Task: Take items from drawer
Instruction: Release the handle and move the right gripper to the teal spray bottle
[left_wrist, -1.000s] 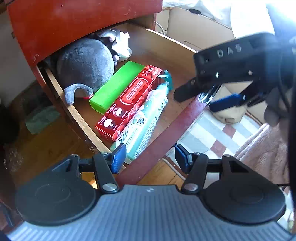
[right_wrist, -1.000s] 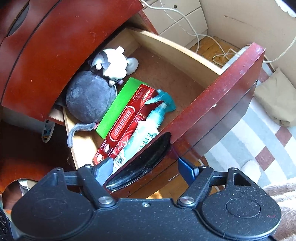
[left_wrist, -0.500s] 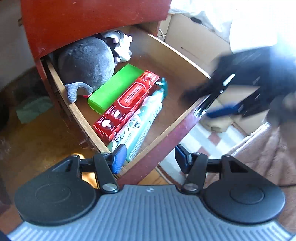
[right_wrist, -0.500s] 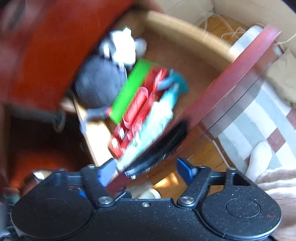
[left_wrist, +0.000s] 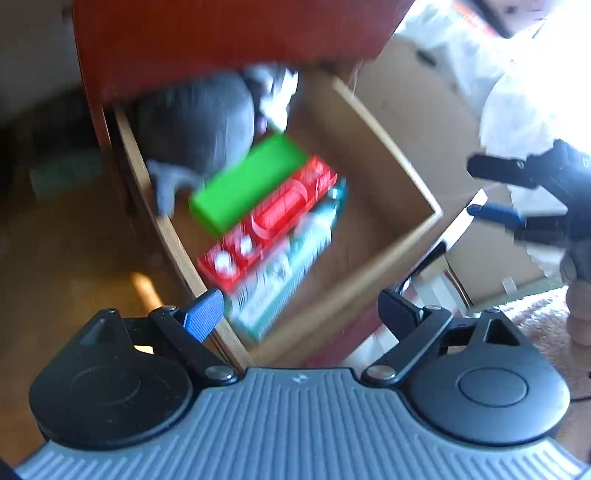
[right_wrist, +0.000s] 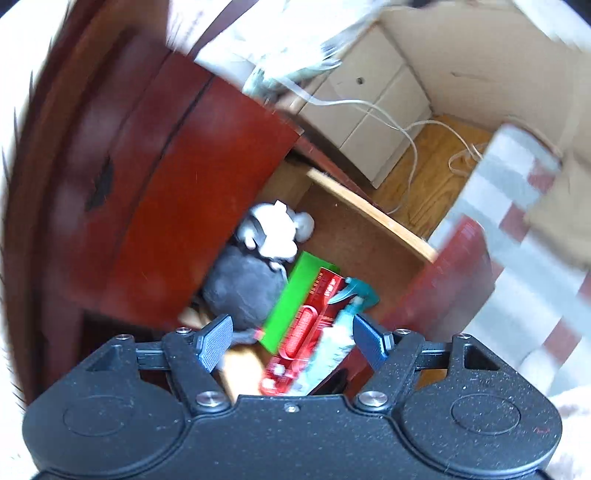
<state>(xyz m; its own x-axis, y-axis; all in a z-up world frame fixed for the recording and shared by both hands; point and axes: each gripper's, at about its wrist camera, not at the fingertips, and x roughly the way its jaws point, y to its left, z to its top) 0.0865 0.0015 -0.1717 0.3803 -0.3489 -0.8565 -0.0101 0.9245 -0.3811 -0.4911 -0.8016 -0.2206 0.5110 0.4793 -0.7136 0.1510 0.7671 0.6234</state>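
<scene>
The wooden drawer (left_wrist: 391, 155) stands pulled out of the red-brown cabinet (left_wrist: 221, 40). In it lie a grey plush toy (left_wrist: 199, 122), a white plush toy (left_wrist: 277, 96), a green box (left_wrist: 247, 184), a red toothpaste box (left_wrist: 273, 225) and a teal spray bottle (left_wrist: 288, 269). My left gripper (left_wrist: 301, 314) hovers over the drawer's near corner, its jaws opening with nothing pressed between them. My right gripper (right_wrist: 293, 341) hangs above the same items (right_wrist: 295, 306), jaws opening and holding nothing. It also shows as the right gripper (left_wrist: 487, 192) beside the drawer front.
Cardboard boxes (right_wrist: 369, 122) and loose white cables (right_wrist: 410, 147) lie behind the drawer. A striped rug (right_wrist: 517, 280) covers the wooden floor (right_wrist: 436, 173) to the right. Pink fluffy fabric (left_wrist: 543, 321) and a person's hand (left_wrist: 580, 306) are at the right edge.
The left jaws have spread much wider. Both grippers have risen and drawn back from the drawer. The right gripper left the drawer front's handle and now looks down from higher.
</scene>
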